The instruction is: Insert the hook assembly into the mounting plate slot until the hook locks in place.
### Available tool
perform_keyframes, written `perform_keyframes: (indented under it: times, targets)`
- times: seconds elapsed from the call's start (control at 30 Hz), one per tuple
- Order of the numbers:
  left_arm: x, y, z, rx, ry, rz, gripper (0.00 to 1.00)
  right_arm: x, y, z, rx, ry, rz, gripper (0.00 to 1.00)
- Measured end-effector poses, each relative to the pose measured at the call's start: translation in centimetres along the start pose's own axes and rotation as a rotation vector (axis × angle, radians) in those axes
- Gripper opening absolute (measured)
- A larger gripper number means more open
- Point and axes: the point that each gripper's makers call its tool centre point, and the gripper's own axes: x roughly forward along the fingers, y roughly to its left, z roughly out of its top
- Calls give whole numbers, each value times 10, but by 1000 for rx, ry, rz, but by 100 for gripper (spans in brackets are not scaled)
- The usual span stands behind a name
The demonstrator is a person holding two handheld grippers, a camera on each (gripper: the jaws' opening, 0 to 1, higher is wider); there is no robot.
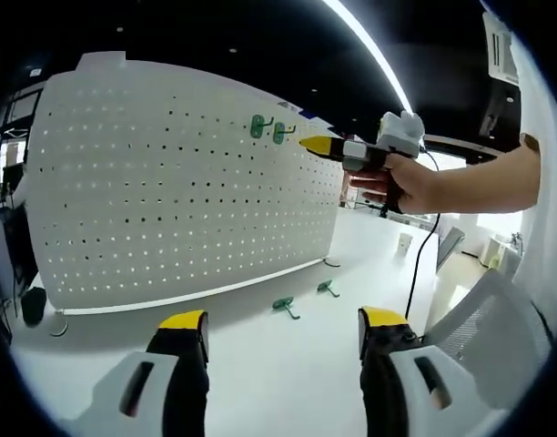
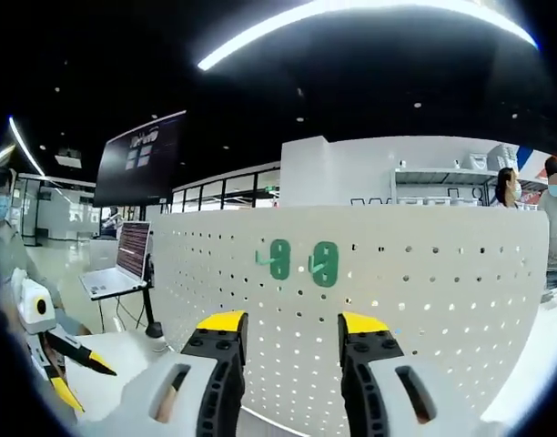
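A white pegboard mounting plate stands upright on the table. Two green hooks hang side by side near its upper right. Two more green hooks lie on the table in front of the board. My left gripper is open and empty, low over the table. A hand holds my right gripper just right of the hung hooks. In the right gripper view, the right gripper is open and empty, facing the two hung hooks. The left gripper shows at lower left.
The white table runs under the board. A grey mesh chair stands at the right, and a black cable hangs from the right gripper. A laptop sits left of the board. Two people stand far right.
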Motion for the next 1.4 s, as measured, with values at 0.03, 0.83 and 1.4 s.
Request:
perform_keyframes:
  times: [0.03,0.83,1.4]
  targets:
    - [0,0,0,-1,0,0,69,-1,1,-1,2,3,2,39]
    - [-1,-1,1,-3,-4,0,69,-63,22,-43,44,42,64,46]
    - [-1,0,1,-5,-4,1,69,-96,31,-69,72,98,78,47]
